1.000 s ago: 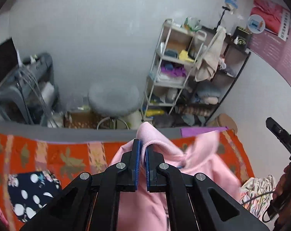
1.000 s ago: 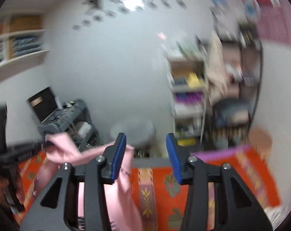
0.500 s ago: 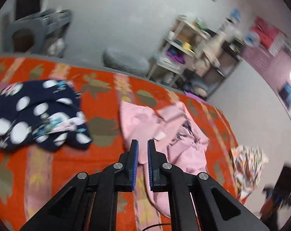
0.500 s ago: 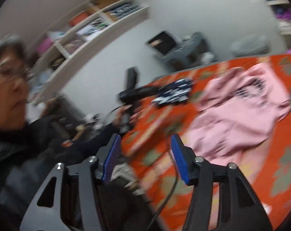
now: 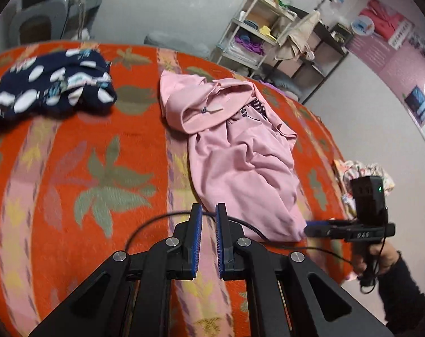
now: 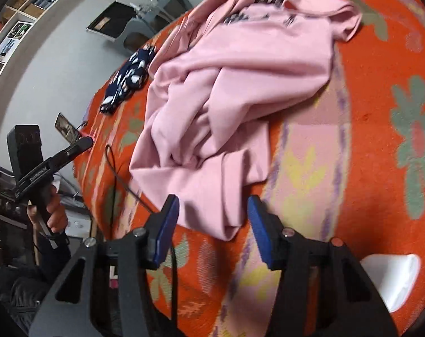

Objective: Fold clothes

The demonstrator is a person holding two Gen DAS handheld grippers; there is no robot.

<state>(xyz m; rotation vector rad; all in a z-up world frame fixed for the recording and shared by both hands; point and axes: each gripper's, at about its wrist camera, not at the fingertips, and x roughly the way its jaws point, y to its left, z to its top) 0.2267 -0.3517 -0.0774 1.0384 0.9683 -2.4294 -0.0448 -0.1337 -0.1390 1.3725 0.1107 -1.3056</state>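
1. A pink hoodie [image 5: 234,146] lies crumpled on an orange patterned bedspread [image 5: 80,168], running from 12 o'clock down towards 5 o'clock.
2. A navy garment with white spots [image 5: 52,90] sits bunched at 10 o'clock, well apart from the hoodie.
3. The left gripper [image 5: 209,226] fills 6 o'clock, its blue-lined jaws nearly together with nothing between them, just beside the hoodie's near hem.
4. A thin black cable [image 5: 153,220] curves over the bedspread by its tips.
5. At 4 o'clock the right gripper [image 5: 313,229], held in a hand [image 5: 381,255], touches the hoodie's hem corner.
6. A shelf rack [image 5: 257,33] stands at 1 o'clock.
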